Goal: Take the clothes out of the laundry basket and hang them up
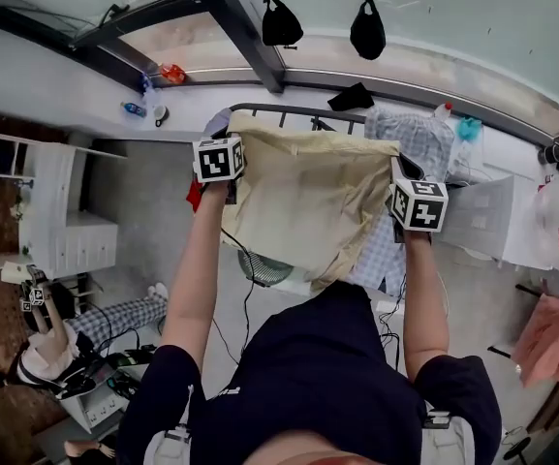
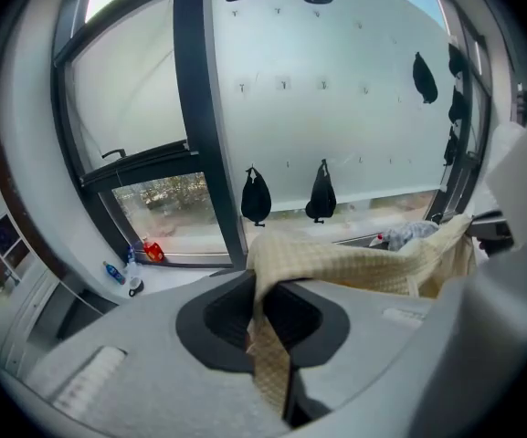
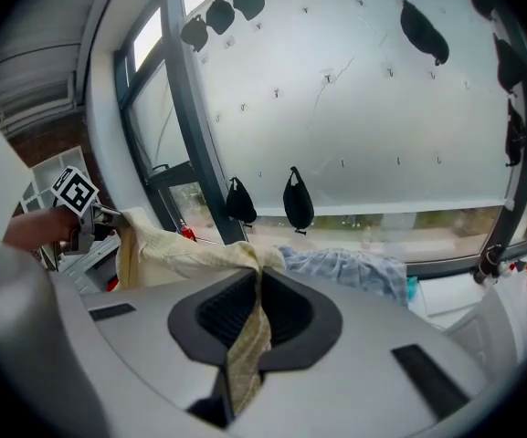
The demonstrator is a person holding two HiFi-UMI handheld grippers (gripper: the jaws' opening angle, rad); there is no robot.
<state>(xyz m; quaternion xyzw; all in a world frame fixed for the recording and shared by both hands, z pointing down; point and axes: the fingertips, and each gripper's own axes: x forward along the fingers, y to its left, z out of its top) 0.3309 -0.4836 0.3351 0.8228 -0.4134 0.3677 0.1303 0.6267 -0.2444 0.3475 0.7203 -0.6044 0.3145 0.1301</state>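
Observation:
A pale yellow checked shirt [image 1: 303, 201] is stretched out between both grippers, held up in front of the drying rack rail [image 1: 289, 112]. My left gripper [image 1: 223, 174] is shut on the shirt's left edge; its cloth [image 2: 272, 336] runs pinched between the jaws in the left gripper view. At the shirt's right edge my right gripper [image 1: 402, 194] is shut too, with a strip of the fabric [image 3: 245, 345] clamped between its jaws. A blue checked garment [image 1: 410, 139] hangs on the rack behind the shirt. The laundry basket is hidden.
Two black bags [image 1: 281, 22] hang on the frosted window wall. A dark window post [image 1: 231, 17] runs up the left. A white shelf unit [image 1: 56, 221] stands left, a seated person [image 1: 76, 342] below it. A fan [image 1: 264, 269] sits on the floor; pink cloth [image 1: 555, 332] lies right.

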